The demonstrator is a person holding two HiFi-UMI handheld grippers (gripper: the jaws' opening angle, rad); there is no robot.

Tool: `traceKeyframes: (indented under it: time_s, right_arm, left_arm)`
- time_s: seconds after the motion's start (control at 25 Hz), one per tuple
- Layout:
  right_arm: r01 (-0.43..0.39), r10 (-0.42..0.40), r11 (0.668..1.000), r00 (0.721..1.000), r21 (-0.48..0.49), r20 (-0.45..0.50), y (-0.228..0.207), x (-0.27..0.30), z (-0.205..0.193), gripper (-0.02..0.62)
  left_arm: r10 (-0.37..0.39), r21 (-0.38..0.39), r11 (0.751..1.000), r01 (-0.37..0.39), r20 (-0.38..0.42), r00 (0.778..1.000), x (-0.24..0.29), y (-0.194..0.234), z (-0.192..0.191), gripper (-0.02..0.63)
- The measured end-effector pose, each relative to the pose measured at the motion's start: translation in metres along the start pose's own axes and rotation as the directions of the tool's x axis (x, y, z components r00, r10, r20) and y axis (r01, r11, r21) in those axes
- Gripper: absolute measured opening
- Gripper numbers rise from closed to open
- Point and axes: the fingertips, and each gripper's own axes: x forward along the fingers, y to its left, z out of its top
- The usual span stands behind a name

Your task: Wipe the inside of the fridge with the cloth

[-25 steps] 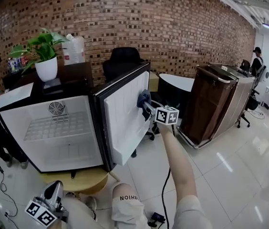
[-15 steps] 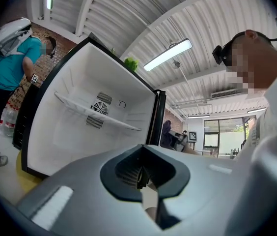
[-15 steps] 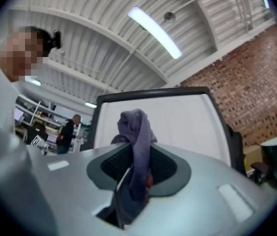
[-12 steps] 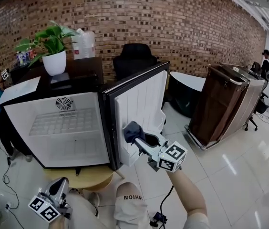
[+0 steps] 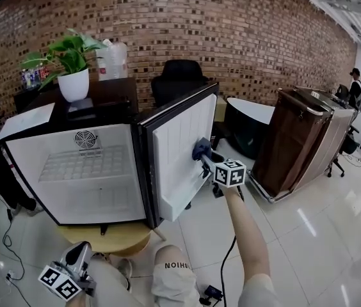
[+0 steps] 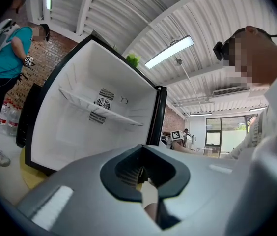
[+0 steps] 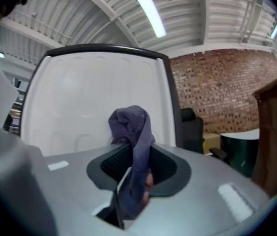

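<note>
Gripping a bunched blue-grey cloth [image 7: 130, 124], the right gripper [image 5: 202, 158] sits right of centre in the head view. Its fingers are clamped on the fabric, which stands up from between them. The cloth is at the white inner face of the open fridge door [image 5: 175, 147], near the door's outer edge; whether it presses on the liner cannot be told. The fridge [image 5: 78, 200] fills the centre-left, with a wire shelf [image 5: 81, 165] across the upper half of its white cavity, and stands on a round wooden surface [image 5: 107, 240]. At the lower left edge, the left gripper [image 5: 78, 254] points towards the fridge, fingers closed together. A potted plant [image 5: 72, 62] shows at upper left, above the fridge.
</note>
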Motion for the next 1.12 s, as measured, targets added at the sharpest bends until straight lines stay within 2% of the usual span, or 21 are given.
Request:
traceKeyframes:
  time_s: [0.12,0.24,0.28,0.32,0.36,0.44,0.52,0.6,0.68,0.76,0.8,0.88,1.0,1.08,1.12]
  right_arm:
    - [0.076,-0.076,0.997,0.996,0.014,-0.046,-0.041,0.012,-0.002,0.107]
    - [0.102,-0.104,0.994,0.993,-0.045,-0.052,-0.031,0.000,0.005,0.107]
    - [0.072,-0.074,0.996,0.997,-0.056,-0.032,-0.016,-0.012,0.010,0.106]
    - [0.003,-0.003,0.999,1.000,-0.054,-0.003,0.008,-0.029,0.016,0.106]
    - [-0.100,0.102,0.994,0.994,-0.052,0.030,0.039,-0.049,0.023,0.106]
    - [-0.312,0.318,0.945,0.947,-0.094,0.045,0.111,-0.086,0.030,0.106]
    - [-0.444,0.442,0.879,0.896,-0.176,-0.054,0.172,-0.101,0.014,0.107]
    - [-0.487,0.455,0.841,0.872,-0.235,-0.182,0.203,-0.092,-0.012,0.107]
    - [-0.494,0.439,0.836,0.863,-0.240,-0.248,0.206,-0.076,-0.028,0.107]
    - [-0.514,0.462,0.837,0.848,-0.188,-0.261,0.193,-0.067,-0.032,0.109]
    - [-0.512,0.464,0.843,0.847,-0.164,-0.259,0.182,-0.065,-0.032,0.109]
    - [-0.446,0.398,0.880,0.880,-0.164,-0.260,0.147,-0.053,-0.031,0.107]
    - [-0.282,0.236,0.946,0.937,-0.160,-0.259,0.078,-0.022,-0.030,0.101]
    - [-0.151,0.117,0.981,0.960,-0.119,-0.256,0.027,-0.007,-0.030,0.101]
    - [-0.060,0.029,0.992,0.965,-0.112,-0.260,-0.004,-0.005,-0.032,0.098]
  left_arm:
    - [0.002,0.001,1.000,-0.002,0.003,1.000,-0.001,0.000,-0.001,0.002]
    - [0.002,0.005,1.000,-0.002,0.007,1.000,-0.001,0.000,0.002,0.002]
    - [0.005,0.005,1.000,-0.005,0.009,1.000,-0.002,0.001,0.002,0.002]
    - [0.008,0.004,1.000,-0.009,0.011,1.000,-0.003,0.001,0.002,0.002]
    - [0.012,0.003,1.000,-0.012,0.012,1.000,-0.004,0.001,0.002,0.002]
    - [0.013,0.002,1.000,-0.013,0.012,1.000,-0.003,0.003,0.002,0.002]
    - [0.008,-0.003,1.000,-0.008,0.012,1.000,0.000,0.004,0.002,0.002]
    - [0.002,-0.012,1.000,-0.002,0.010,1.000,0.004,0.001,0.000,0.002]
    - [-0.006,-0.014,1.000,0.007,0.013,1.000,0.006,-0.005,-0.001,0.002]
    - [-0.021,-0.009,1.000,0.021,0.016,1.000,0.007,-0.011,-0.001,0.002]
    - [-0.027,-0.004,1.000,0.027,0.014,1.000,0.007,-0.013,-0.002,0.002]
    - [-0.029,0.008,1.000,0.029,0.009,1.000,0.006,-0.015,-0.003,0.002]
    - [-0.010,0.021,1.000,0.010,0.016,1.000,-0.001,-0.012,0.000,0.002]
    - [0.000,0.026,1.000,-0.001,0.025,1.000,-0.005,-0.011,0.001,0.002]
    - [-0.001,0.027,1.000,0.000,0.028,1.000,-0.004,-0.012,0.000,0.002]
